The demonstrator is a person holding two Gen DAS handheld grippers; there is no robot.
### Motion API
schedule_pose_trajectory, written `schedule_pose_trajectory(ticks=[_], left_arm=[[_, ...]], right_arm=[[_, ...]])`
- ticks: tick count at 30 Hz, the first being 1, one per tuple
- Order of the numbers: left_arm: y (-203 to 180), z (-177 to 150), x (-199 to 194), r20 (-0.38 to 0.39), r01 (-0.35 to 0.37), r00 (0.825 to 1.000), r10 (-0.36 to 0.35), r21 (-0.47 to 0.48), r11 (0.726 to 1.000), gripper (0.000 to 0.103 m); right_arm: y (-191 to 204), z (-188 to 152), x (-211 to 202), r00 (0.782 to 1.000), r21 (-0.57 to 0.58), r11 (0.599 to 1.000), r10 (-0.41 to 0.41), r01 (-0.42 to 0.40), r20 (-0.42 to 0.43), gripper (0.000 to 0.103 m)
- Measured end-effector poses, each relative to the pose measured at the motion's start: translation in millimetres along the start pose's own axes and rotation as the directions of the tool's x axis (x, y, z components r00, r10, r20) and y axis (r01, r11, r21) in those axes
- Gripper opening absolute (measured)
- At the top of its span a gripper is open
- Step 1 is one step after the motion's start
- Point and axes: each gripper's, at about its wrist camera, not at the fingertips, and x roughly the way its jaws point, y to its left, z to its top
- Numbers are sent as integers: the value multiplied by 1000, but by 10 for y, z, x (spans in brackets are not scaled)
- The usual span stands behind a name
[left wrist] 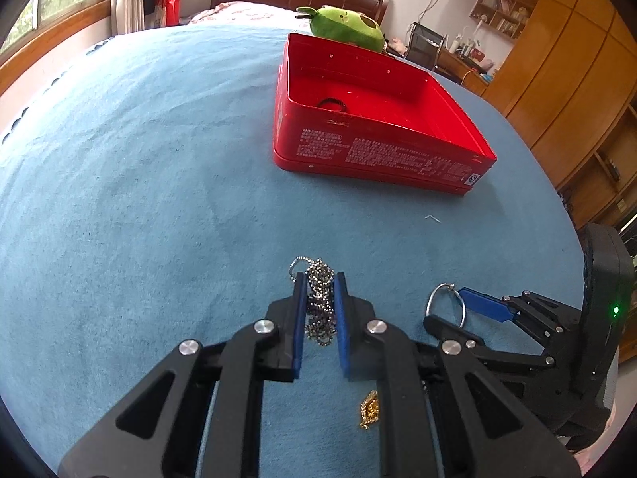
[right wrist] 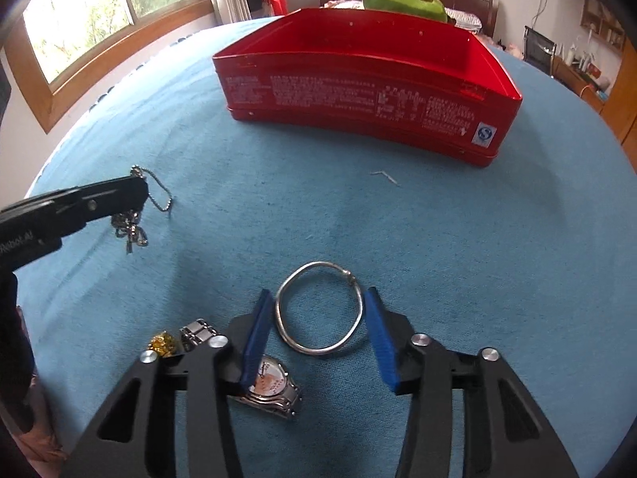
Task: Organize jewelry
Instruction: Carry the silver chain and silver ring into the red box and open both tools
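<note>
progress: early, one dark band [left wrist: 332,103] in red tin [left wrist: 450,139] | left gripper [left wrist: 320,298] closed on silver ball chain [left wrist: 318,306], above blue surface [left wrist: 139,199], short of tin | right gripper [right wrist: 318,318] wide open, holding nothing, straddling silver bangle [right wrist: 318,308] | left out: bangle, watch [right wrist: 270,388], gold chain [right wrist: 162,344]
</note>
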Motion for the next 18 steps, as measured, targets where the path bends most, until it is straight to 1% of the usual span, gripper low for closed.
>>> schedule_pose_trajectory(ticks=[3,6,13,15,18], left_arm=[[3,1,6,1,-3,1000,3,-2,1000,12],[13,-5,18,1,-3,1000,3,-6,1000,12],[17,3,-19,15,-2,1000,3,-10,1000,12],[15,0,-18,17,-7,1000,8,-9,1000,12],[19,-2,15,7,-12,1000,12,-11,1000,12]], right_arm=[[-27,3,-15,1000,11,1000,18,-18,6,47],[-89,17,-75,998,29,998,51,-52,21,47],[-202,43,-228,995,45,996,72,-75,63,47],[-193,48,-198,996,44,996,73,-76,54,47],[-188,45,-71,997,48,996,76,-77,19,47]])
